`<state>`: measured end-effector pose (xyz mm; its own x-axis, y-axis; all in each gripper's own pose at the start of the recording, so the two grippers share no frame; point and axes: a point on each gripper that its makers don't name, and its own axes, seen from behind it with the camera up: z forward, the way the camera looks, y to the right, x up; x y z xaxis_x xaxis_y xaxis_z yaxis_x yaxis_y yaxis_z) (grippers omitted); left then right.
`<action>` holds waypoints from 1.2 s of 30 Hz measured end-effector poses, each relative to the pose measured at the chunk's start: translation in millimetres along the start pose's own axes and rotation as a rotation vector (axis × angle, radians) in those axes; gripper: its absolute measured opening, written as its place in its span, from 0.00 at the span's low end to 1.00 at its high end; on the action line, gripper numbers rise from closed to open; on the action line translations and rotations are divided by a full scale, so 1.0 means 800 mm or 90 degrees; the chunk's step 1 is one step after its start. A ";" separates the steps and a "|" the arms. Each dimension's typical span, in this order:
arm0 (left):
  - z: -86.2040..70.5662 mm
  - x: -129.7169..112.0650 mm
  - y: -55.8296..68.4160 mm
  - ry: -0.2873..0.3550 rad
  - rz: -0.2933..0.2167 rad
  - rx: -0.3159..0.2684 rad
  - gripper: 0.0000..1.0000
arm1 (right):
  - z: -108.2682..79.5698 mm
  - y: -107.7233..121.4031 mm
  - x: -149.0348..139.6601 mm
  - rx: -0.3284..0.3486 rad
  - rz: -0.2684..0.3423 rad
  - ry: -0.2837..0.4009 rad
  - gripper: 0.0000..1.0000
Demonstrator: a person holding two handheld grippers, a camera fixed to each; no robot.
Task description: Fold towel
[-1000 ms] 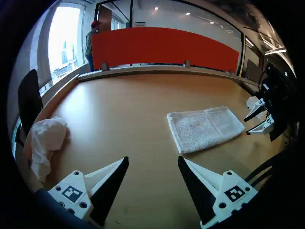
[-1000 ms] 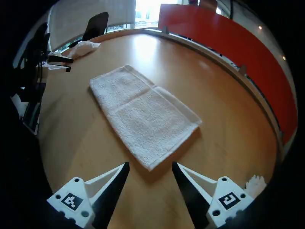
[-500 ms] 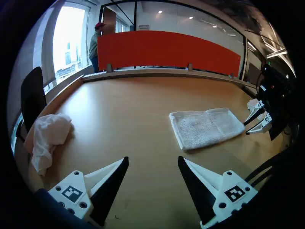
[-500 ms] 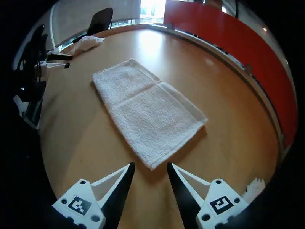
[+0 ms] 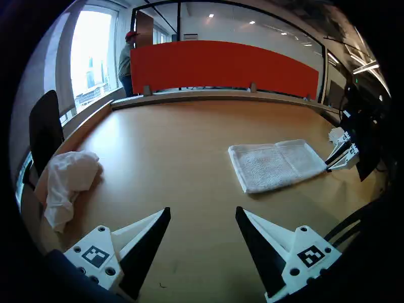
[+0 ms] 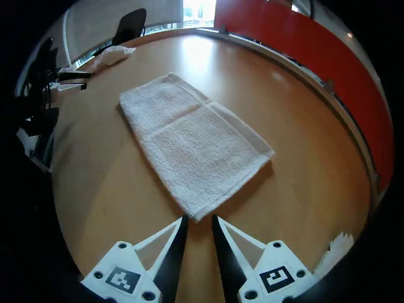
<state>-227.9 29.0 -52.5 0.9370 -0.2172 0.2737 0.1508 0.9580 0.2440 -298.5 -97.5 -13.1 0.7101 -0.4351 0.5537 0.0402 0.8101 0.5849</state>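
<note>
Right gripper, jaws narrow, sits at the near corner of the towel, twelve o'clock. Pinch deep, every layer! Left gripper: jaws wide.

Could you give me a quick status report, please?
Left hand-held gripper open above table. Right hand-held gripper narrowly open at towel near corner. Crumpled cloth well aside.

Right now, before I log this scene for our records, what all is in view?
table: one, light wood, under the towel.
towel: one, white, folded flat mid-table.
chair: one, black, at the table's edge.
cloth: one, white, crumpled beside the chair.
divider: one, red, along the table's far side.
person: one, red cap, by the window.
left gripper: one, white and black, open over bare table.
right gripper: one, white and black, narrowly open at the towel's corner.
</note>
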 end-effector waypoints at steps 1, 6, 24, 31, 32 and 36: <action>0.000 0.000 0.000 0.000 0.001 0.000 0.96 | 0.000 0.000 0.000 0.001 0.001 0.000 0.36; -0.001 0.002 0.000 0.000 0.003 -0.002 0.96 | 0.002 -0.004 -0.002 0.009 0.006 0.000 0.36; -0.002 0.002 -0.003 -0.003 0.011 -0.005 0.96 | 0.003 -0.006 0.006 0.008 0.023 0.015 0.03; -0.001 0.000 -0.003 -0.009 0.012 -0.007 0.96 | -0.013 0.002 0.027 -0.011 0.020 0.037 0.03; -0.001 0.000 -0.002 -0.010 0.013 -0.008 0.96 | -0.016 0.004 0.030 -0.014 0.019 0.040 0.03; -0.003 0.001 -0.002 -0.009 0.016 -0.008 0.96 | -0.028 0.011 0.042 -0.025 0.022 0.054 0.03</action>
<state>-226.9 28.1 -54.6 0.9361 -0.1958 0.2921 0.1319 0.9655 0.2247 -258.1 -96.4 -2.8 0.7680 -0.3739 0.5201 0.0417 0.8394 0.5419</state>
